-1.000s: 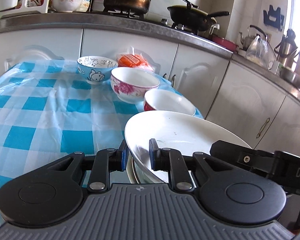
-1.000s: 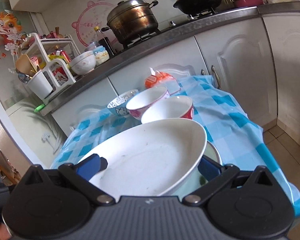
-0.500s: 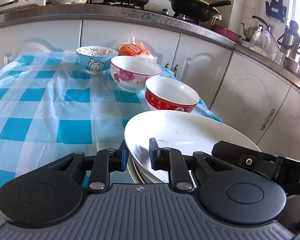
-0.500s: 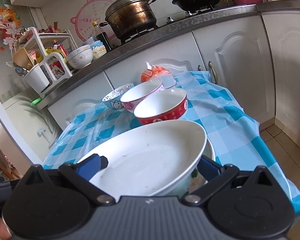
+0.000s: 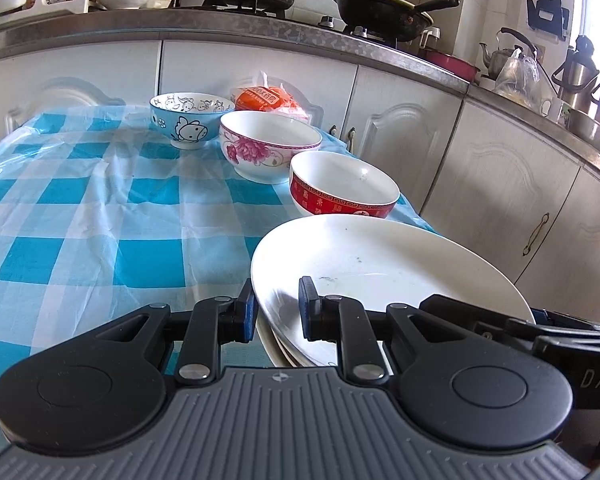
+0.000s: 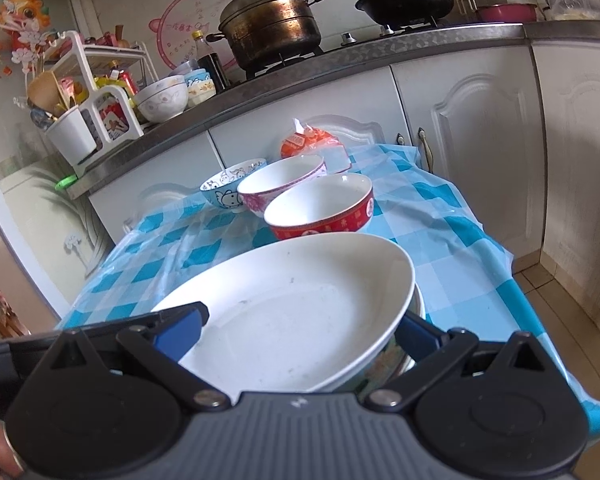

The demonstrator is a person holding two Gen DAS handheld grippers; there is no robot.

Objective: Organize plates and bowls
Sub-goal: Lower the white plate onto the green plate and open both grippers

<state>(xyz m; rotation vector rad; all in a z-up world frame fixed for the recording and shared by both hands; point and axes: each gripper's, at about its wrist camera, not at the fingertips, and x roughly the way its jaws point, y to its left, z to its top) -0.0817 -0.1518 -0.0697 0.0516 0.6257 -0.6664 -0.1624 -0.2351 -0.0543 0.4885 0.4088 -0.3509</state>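
The left gripper (image 5: 277, 309) fingers clamp the white plate (image 5: 388, 268) rim, while the right gripper (image 6: 300, 330) fingers straddle the plate stack wide apart, likely steadying it above the tabletop (image 5: 100, 216).

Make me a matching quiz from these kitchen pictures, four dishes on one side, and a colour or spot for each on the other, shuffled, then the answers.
Things:
1. cartoon bowl
2. flower bowl
3. plate
4. pot

Descriptions:
A. on the stove burner
B. pink pattern, middle of the bowl row
C. plain white, nearest the grippers, on top of a stack
D. light blue, farthest bowl on the table

Pairs: 1-D, 2-B, 3-C, 4-A
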